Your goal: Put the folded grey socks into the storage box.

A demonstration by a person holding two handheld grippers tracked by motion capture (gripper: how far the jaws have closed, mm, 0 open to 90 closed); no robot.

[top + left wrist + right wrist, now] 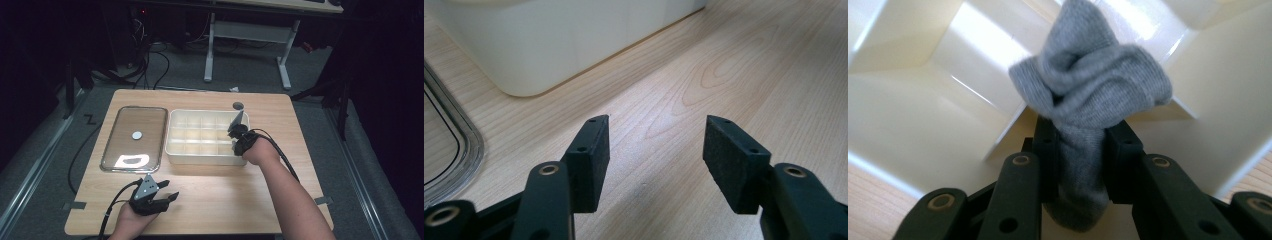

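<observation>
Now grey sock (1083,115) clamped between right jaws, above cream divided box (908,100).

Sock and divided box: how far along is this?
Done: the lid lies off, beside the box. In hand: the right gripper pinches a grey sock over the box's right-end cells. Left: release it; the left gripper waits open above the table.

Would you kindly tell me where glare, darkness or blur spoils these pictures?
High view: the room is dark and a white glare patch sits on the clear lid. Right gripper view: the grey sock is soft, the divided box overexposed. Left gripper view: sharp and evenly lit.
</observation>
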